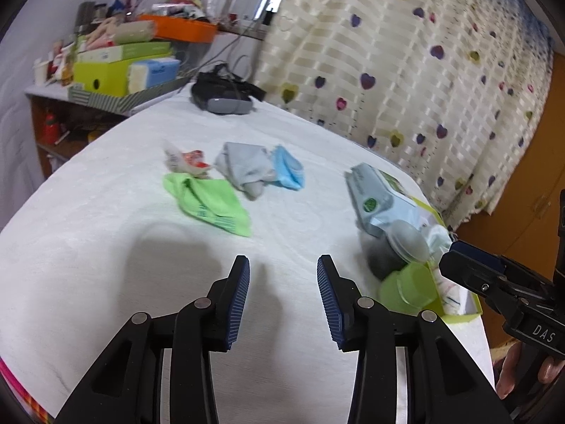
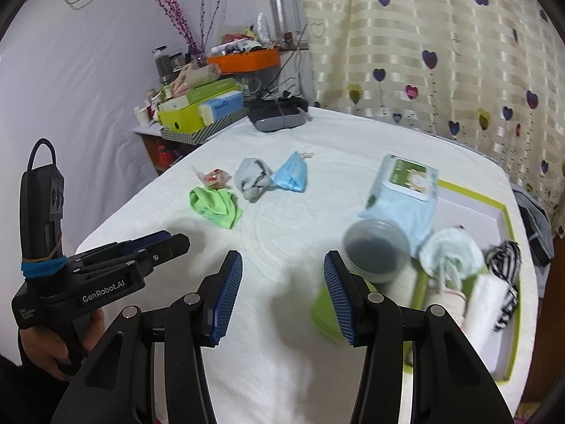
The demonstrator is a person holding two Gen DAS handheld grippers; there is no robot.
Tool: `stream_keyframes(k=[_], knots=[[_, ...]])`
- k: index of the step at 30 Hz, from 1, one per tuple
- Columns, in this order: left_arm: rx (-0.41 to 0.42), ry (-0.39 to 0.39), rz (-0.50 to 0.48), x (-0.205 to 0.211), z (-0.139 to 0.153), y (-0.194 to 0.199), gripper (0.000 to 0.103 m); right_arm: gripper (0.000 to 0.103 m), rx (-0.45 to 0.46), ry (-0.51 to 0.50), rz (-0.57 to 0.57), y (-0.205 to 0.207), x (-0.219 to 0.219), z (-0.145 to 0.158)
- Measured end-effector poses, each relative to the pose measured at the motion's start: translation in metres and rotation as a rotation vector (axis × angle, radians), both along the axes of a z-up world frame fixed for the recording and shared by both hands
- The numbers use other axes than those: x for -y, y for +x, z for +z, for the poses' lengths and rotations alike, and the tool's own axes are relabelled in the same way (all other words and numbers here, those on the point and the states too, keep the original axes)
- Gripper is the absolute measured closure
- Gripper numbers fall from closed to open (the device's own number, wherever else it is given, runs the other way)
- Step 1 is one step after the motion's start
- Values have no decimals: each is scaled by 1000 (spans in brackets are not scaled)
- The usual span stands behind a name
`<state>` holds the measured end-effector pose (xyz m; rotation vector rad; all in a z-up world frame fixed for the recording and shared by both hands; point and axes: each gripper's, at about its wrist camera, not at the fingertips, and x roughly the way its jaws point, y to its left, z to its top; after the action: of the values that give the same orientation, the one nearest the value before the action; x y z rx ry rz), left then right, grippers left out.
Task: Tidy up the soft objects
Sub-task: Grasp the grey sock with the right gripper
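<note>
Both the left gripper (image 1: 283,296) and right gripper (image 2: 283,295) gape empty; reaching for the green cloth (image 2: 216,205) mid-table risks toppling the dark jar (image 2: 376,251) beside the box (image 2: 508,219) at the right edge

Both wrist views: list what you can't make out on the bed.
- Tray: in the left wrist view the wipes pack and jars cover all but a corner; its far end runs behind the right gripper.
- Dark jar: blurred in both views, contents unreadable.
- Green jar: right wrist view, half behind the near jaw.
- Red-and-white wrapper: too blurred to identify.
</note>
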<state>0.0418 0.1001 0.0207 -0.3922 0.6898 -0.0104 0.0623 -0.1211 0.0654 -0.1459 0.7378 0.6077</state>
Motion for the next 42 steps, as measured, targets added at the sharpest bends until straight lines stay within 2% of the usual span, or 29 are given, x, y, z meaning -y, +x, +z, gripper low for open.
stream_keyframes(k=[16, 23, 25, 36, 42], knots=[[-12, -58, 99, -59, -13, 15, 64, 54, -44, -42, 116, 56, -82, -4], [-10, -79, 119, -78, -16, 24, 62, 53, -72, -113, 170, 88, -125, -9], [-8, -89, 127, -84, -16, 27, 59, 53, -90, -133, 182, 99, -138, -13], [-19, -116, 146, -101, -24, 36, 59, 53, -187, -246, 194, 159, -186, -48], [-34, -125, 143, -102, -30, 43, 59, 54, -258, -304, 141, 178, -197, -73]])
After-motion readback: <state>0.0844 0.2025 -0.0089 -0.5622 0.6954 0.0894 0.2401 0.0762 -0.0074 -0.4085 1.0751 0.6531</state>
